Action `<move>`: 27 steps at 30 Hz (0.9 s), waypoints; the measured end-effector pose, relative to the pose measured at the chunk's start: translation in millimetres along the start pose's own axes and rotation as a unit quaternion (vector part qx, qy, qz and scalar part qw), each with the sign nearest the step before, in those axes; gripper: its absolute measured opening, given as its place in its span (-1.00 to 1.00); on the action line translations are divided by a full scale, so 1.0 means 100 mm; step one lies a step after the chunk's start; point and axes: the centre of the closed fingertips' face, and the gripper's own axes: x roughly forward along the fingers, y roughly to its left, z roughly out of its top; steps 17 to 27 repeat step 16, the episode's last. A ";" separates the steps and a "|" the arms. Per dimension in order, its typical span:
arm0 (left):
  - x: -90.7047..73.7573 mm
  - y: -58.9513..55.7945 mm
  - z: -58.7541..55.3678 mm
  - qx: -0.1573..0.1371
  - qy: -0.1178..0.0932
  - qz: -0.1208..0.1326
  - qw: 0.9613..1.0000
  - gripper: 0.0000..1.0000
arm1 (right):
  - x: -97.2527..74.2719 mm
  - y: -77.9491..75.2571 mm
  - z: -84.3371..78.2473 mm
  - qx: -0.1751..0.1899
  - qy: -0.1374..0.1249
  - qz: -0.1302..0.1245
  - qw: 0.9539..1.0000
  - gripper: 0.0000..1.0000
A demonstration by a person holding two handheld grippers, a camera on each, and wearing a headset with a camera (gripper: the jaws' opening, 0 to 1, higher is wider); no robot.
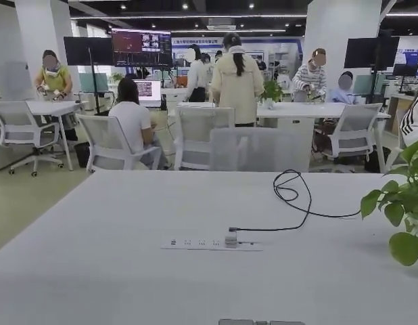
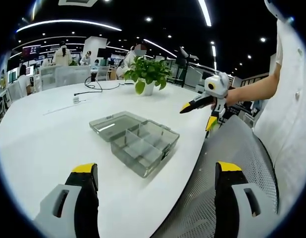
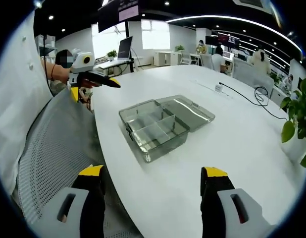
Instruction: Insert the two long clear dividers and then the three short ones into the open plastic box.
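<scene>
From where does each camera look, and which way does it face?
Head view: on the person's head, facing forward over the white table toward the black cable.
Left gripper view: on the left claw, facing the open plastic box; its open jaws, the right claw, a forearm and white shirt show.
Right gripper view: on the right claw, facing that box from the other side; its open jaws and the left claw show.
Shared: both gripper views hold the box and potted plant.

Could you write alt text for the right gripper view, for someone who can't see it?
An open clear box with dividers inside sits near the edge of a white table, seen between the open jaws of the right gripper. The left gripper is at upper left, by a mesh chair.
</scene>
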 end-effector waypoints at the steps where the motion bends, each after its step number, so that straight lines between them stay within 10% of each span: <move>1: 0.00 0.00 -0.01 -0.001 0.000 0.000 1.000 1.00 | -0.01 0.00 -0.01 0.003 -0.001 0.000 1.000 0.60; 27: 0.02 -0.02 -0.05 -0.006 0.004 -0.001 1.000 1.00 | 0.01 0.02 0.00 0.006 -0.007 0.008 1.000 0.67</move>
